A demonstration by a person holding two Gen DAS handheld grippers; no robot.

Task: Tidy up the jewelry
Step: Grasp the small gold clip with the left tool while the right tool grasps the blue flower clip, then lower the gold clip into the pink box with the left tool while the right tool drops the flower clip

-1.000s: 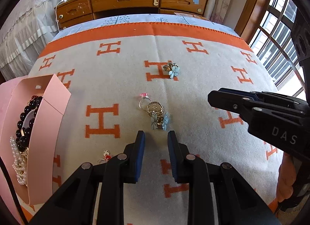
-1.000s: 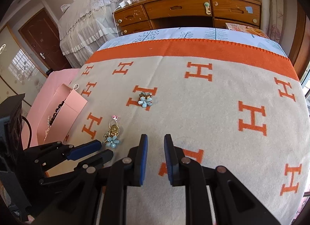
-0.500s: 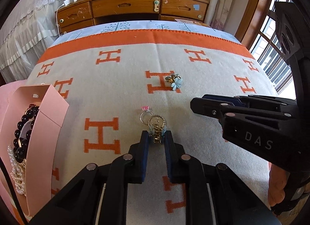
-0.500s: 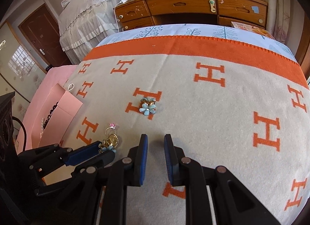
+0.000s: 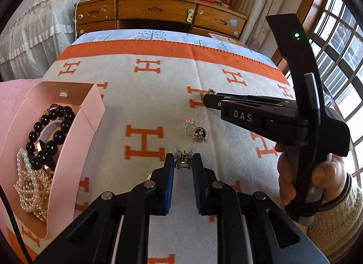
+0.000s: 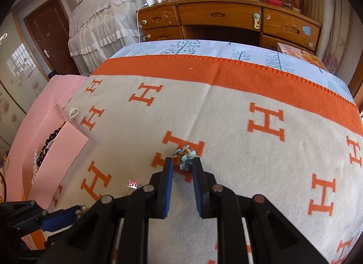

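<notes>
My left gripper (image 5: 183,161) is shut on a blue flower hair clip (image 5: 182,159), lifted a little off the blanket. A silver ring with a pink stone (image 5: 189,125) and a round gold charm (image 5: 200,134) lie just beyond it. My right gripper (image 6: 182,164) has its jaws around a second blue flower clip (image 6: 185,157) on an orange H; the pads look close to it but I cannot tell if they grip. The pink open box (image 5: 74,150) at the left holds a black bead bracelet (image 5: 47,132) and pearl strands (image 5: 27,184).
The cream blanket with orange H marks (image 6: 261,173) covers the bed. A wooden dresser (image 6: 226,21) stands beyond the far edge. The right gripper body (image 5: 283,123) crosses the right side of the left wrist view. A small item (image 5: 148,176) lies left of my left finger.
My left gripper closed on the near flower clip and drew it back from the ring and charm. My right gripper moved forward so its jaws now flank the far flower clip.
</notes>
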